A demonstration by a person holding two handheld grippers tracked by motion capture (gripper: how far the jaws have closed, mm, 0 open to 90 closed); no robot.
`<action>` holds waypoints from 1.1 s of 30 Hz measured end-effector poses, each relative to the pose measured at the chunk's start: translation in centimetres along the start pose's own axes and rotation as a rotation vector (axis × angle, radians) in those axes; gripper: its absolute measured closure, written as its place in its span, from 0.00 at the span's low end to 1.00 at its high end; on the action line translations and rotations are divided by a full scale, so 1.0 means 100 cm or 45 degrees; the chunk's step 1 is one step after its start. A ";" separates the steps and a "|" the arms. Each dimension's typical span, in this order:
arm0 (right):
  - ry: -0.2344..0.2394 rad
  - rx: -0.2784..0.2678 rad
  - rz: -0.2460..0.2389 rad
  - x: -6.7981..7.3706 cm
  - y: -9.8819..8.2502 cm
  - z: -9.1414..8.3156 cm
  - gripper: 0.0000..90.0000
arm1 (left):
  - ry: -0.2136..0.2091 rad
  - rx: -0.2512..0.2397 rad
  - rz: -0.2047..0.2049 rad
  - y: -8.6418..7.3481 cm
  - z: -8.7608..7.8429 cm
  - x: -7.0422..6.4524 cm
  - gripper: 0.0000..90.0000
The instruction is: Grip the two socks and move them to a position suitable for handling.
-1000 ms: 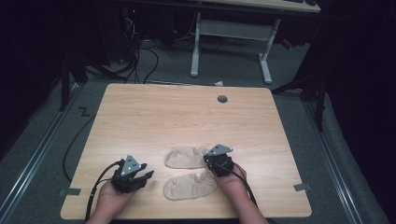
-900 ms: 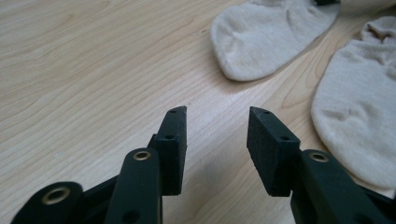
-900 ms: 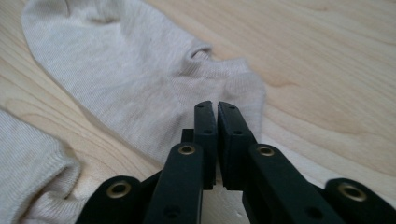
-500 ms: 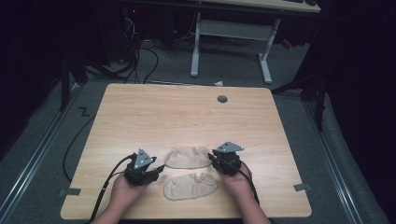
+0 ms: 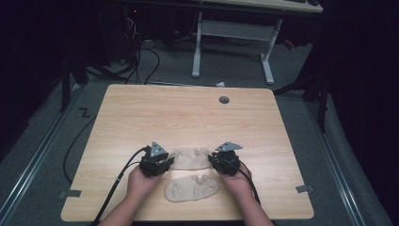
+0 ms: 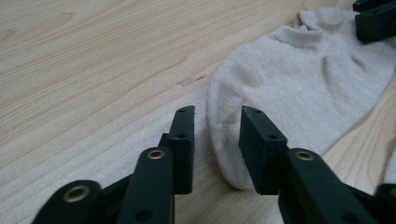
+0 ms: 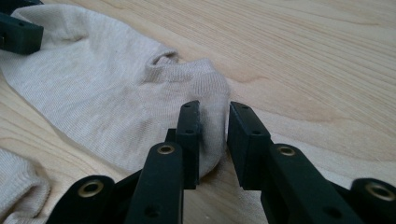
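High view: your left gripper (image 5: pixel 165 163) and right gripper (image 5: pixel 215 162) flank the far beige knit ankle sock (image 5: pixel 189 158) on the light wooden table (image 5: pixel 188 117); a 2nd beige sock (image 5: pixel 191 187) lies nearer you.

Left gripper view: jaws just closing, straddling the sock's (image 6: pixel 289 88) end, pads apart.

Right gripper view: jaws closing, sock (image 7: pixel 121 88) edge between them, unpinched.

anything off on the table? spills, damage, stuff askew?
Nothing serious. Two beige socks lie flat: the far sock sits between the left gripper and right gripper, the near sock slightly rumpled. A small dark scuff marks the table.
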State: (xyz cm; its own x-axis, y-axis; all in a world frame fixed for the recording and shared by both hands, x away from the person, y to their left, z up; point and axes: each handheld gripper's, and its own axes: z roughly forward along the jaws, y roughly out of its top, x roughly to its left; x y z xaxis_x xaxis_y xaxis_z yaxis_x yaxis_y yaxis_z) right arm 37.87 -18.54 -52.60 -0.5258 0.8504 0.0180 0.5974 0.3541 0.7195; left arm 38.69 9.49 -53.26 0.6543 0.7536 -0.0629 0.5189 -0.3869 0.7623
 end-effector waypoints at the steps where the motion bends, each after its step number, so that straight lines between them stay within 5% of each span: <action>1: 0.005 0.003 0.003 0.000 0.000 0.000 0.83 | 0.000 -0.004 0.004 0.000 0.000 -0.001 0.80; 7: 0.034 0.014 -0.016 0.004 0.000 0.001 0.95 | 0.024 -0.019 0.021 0.000 -0.001 -0.004 0.96; 17: 0.000 -0.111 -0.063 0.009 0.005 -0.015 0.95 | 0.030 -0.093 0.030 0.005 -0.017 -0.013 0.96; 33: 0.023 -0.132 -0.130 0.019 0.002 -0.032 0.95 | -0.008 -0.074 0.072 -0.002 -0.044 -0.021 0.96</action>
State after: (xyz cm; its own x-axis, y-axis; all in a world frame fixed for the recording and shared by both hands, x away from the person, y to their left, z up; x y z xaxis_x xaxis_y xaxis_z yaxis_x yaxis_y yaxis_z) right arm 35.09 -18.11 -50.23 -0.5918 0.8047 -0.0472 0.4750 0.3955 0.7861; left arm 34.81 10.27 -50.46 0.6850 0.7282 -0.0229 0.4487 -0.3970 0.8007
